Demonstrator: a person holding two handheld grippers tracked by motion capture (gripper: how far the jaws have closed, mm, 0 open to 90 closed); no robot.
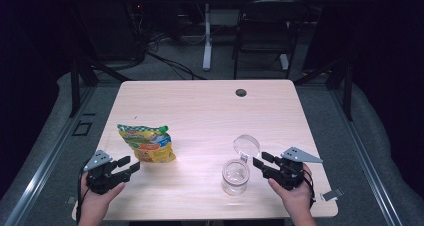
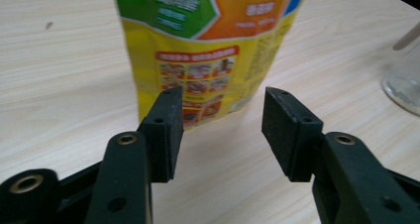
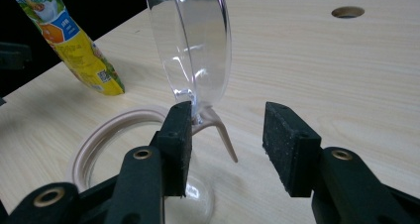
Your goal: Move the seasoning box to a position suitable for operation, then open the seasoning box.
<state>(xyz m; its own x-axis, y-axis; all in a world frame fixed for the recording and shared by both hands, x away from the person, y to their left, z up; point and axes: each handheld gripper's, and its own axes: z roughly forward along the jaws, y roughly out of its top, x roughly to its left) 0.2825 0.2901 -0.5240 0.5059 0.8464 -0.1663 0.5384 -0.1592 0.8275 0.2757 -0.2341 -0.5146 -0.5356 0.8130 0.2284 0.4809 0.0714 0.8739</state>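
Note:
A yellow snack bag (image 1: 147,143) with green and orange print stands on the left part of the wooden table (image 1: 200,106). My left gripper (image 1: 131,164) is just in front of the bag, open, with nothing between its pads. The left gripper view shows the bag (image 2: 208,50) a little beyond the left gripper (image 2: 223,97). A clear glass jar (image 1: 235,176) stands at the right front with its hinged lid (image 1: 246,146) swung up. My right gripper (image 1: 260,159) is open beside the lid hinge. In the right gripper view, the lid (image 3: 193,45) rises over the rim (image 3: 99,140) by the right gripper (image 3: 225,107).
A round cable hole (image 1: 241,92) sits near the table's far edge. A dark chair (image 1: 265,31) and a white desk leg (image 1: 207,36) stand on the floor behind the table. Bare wood lies between the bag and the jar.

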